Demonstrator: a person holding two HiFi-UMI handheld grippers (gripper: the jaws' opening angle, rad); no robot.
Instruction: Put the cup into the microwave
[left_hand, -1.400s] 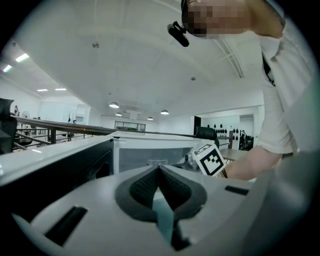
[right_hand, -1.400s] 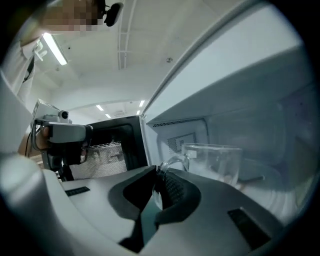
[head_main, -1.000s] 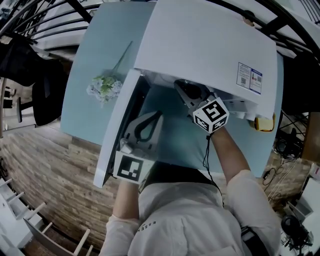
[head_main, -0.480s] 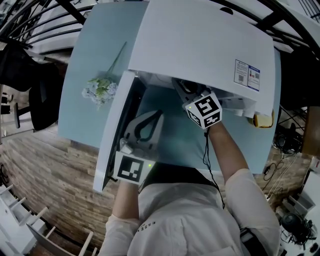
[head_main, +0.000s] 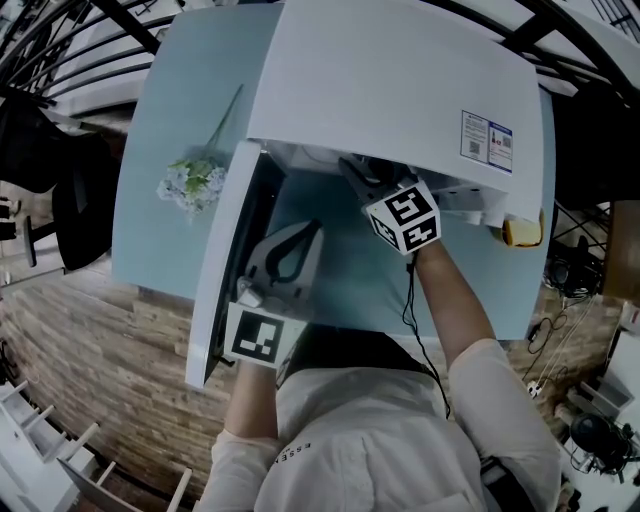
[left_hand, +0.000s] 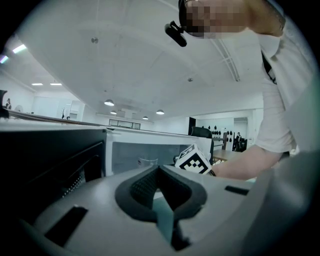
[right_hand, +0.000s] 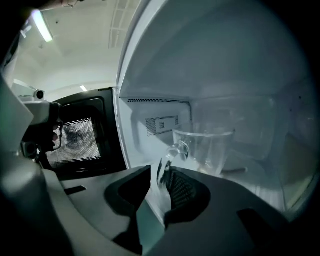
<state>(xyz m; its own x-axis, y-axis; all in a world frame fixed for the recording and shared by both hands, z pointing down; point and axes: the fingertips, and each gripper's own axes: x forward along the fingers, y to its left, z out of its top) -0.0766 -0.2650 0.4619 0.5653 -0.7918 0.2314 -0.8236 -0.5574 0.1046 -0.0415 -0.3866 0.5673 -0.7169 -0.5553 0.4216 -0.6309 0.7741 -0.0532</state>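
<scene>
The clear glass cup with a side handle (right_hand: 210, 147) is standing upright inside the white box-shaped microwave (head_main: 400, 90). The right gripper (right_hand: 159, 172) is reaching into the microwave's cavity. Its jaws have just been opening and are standing apart, with the cup's handle (right_hand: 176, 149) between their tips, not gripped. The left gripper (left_hand: 159, 170) is sitting outside the microwave, beside its open door (head_main: 225, 270), with its jaws together on nothing.

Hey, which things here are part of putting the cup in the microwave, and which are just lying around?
Job:
- glass cup, inside the microwave
- its open door

Lying about:
- flower bunch on the blue table
- yellow object by the microwave's corner, too small to identify
</scene>
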